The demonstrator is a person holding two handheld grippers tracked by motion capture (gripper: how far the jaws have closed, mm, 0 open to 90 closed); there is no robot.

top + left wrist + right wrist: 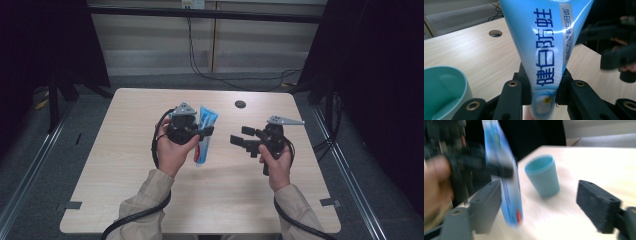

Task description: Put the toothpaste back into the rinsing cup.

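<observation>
High view, toothpaste tube (205, 132) clamped in left hand-held gripper (202, 131)

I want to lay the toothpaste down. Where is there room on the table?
Lots of bare table lies left of the left tongs, and along the near edge beside the sleeves. The far right corner past the round hole is free too. The middle is crowded: the toothpaste, the teal cup and the right tongs.

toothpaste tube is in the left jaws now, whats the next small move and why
Probably carry the toothpaste tube over the teal cup and lower it in. The left gripper is shut on the tube and holds it off the table. The cup stands upright and open close by, and the right gripper is open, apart from the tube.
</observation>
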